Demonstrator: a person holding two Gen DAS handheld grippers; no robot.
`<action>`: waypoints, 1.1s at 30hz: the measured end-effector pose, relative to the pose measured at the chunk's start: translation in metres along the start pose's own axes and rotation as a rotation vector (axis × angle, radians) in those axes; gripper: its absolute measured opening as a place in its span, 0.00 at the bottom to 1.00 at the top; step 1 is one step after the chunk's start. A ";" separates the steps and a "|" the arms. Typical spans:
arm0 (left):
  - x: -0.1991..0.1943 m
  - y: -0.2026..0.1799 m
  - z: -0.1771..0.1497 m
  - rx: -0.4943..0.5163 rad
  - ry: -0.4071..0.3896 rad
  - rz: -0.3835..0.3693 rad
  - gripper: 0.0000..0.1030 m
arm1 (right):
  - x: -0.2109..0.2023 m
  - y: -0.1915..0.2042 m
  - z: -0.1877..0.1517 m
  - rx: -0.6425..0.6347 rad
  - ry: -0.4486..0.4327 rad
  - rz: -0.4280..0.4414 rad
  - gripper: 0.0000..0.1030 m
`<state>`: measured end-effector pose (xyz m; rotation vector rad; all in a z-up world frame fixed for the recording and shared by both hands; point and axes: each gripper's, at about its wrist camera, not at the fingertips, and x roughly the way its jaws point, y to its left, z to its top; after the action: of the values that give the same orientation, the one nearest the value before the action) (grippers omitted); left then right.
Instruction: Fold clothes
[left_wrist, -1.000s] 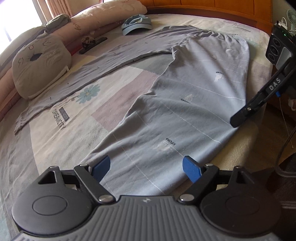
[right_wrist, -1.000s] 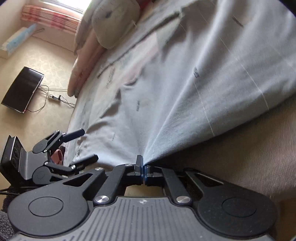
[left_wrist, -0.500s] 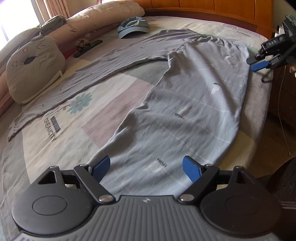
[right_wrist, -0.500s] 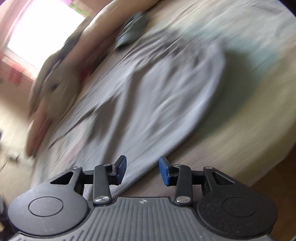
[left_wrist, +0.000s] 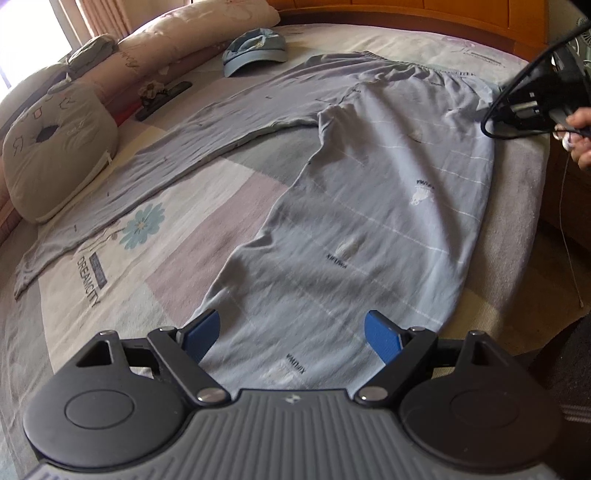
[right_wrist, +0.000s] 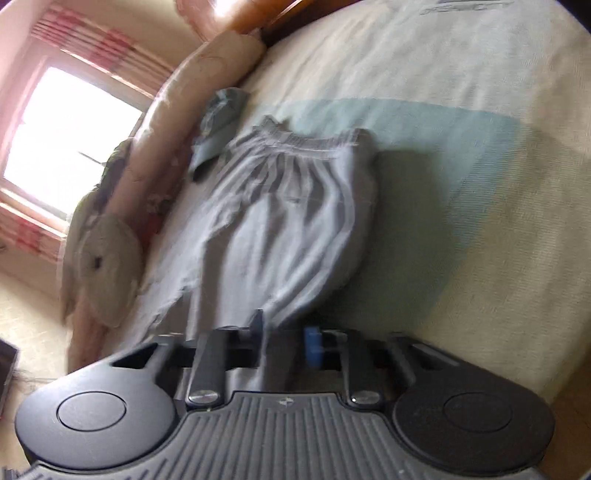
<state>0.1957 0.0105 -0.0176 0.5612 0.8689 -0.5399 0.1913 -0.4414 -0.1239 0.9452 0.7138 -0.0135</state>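
Note:
Grey pyjama trousers (left_wrist: 369, 206) lie spread flat on the bed, one leg running left and the other toward me. My left gripper (left_wrist: 291, 332) hovers open over the near leg's hem, with nothing between its blue pads (left_wrist: 380, 336). In the left wrist view a hand holds my right gripper (left_wrist: 495, 114) at the trousers' waist corner on the right. The blurred right wrist view shows the trousers (right_wrist: 288, 221) bunched toward the waistband, with the right gripper (right_wrist: 286, 332) open and the cloth's edge lying in the gap.
A blue cap (left_wrist: 255, 48) lies beyond the waistband. A round grey cushion (left_wrist: 55, 147) and a long pink bolster (left_wrist: 184, 37) line the bed's left side, with a dark object (left_wrist: 164, 99) beside them. A wooden headboard (left_wrist: 406, 11) runs behind. The bed edge drops off at right.
The right gripper let go of the trouser edge it pinched a second ago and moved up along the right side to the waist corner. My left gripper drew back slightly and stayed open.

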 end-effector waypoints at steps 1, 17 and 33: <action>0.001 0.000 0.001 -0.006 0.004 -0.002 0.83 | -0.002 -0.001 -0.002 -0.005 -0.004 -0.004 0.01; 0.012 0.001 0.013 -0.015 -0.010 -0.017 0.83 | -0.033 -0.002 0.018 -0.046 -0.031 -0.078 0.34; 0.003 0.018 -0.003 -0.203 0.015 0.029 0.83 | -0.029 0.062 0.046 -0.379 -0.091 -0.134 0.35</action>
<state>0.2072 0.0251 -0.0176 0.3920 0.9166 -0.4156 0.2131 -0.4467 -0.0450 0.5304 0.6650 -0.0378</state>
